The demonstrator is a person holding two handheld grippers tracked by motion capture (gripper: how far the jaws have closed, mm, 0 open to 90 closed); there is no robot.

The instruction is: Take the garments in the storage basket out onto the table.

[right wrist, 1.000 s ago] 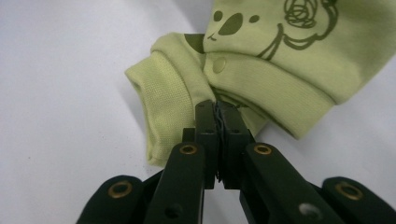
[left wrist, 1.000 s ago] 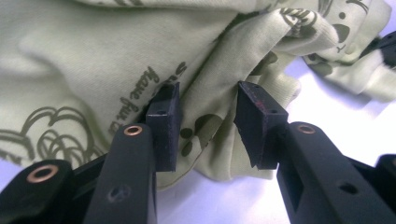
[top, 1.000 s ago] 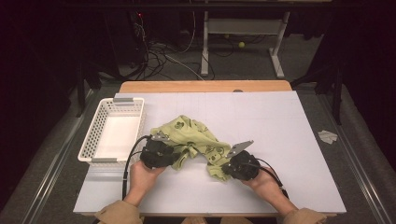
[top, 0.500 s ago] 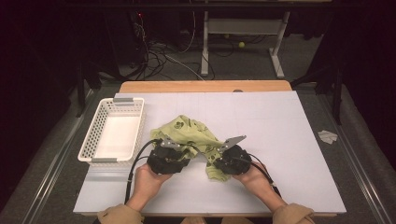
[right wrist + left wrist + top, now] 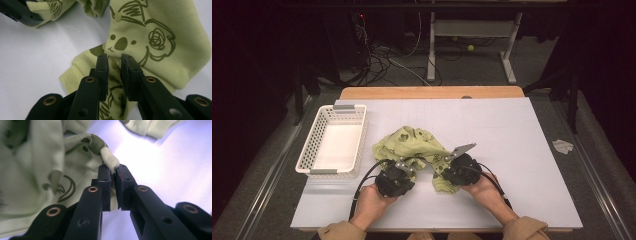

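Left gripper [image 5: 113, 173] has just been closing and now pinches a ribbed cuff [image 5: 109, 157] of the green koala-print garment [image 5: 414, 145] between its pads, the jaws all but together on that thin fold; the right gripper [image 5: 114, 60] has its jaws a little apart, and they have just been opening slightly, with printed cloth [image 5: 150, 42] bunched between them, though whether the pads truly press on it I cannot tell (the fabric lies flat under and between the jaws rather than visibly squeezed). In the high view the garment lies crumpled on the white table [image 5: 522, 150], just beyond and between the two hands, its bulk rising away from the person toward the table's middle, with one limb trailing down to the right gripper [image 5: 459, 169] and another reaching the left gripper [image 5: 396, 178]; the two grippers sit near each other along the garment's near edge, so its long axis, as I judge it, would run across the table from one hand to the other once pulled taut. A white basket [image 5: 334, 142] stands well to the left, nearer the left hand [image 5: 371, 202] than the right; any spreading move probably turns on drawing the grippers apart sideways.
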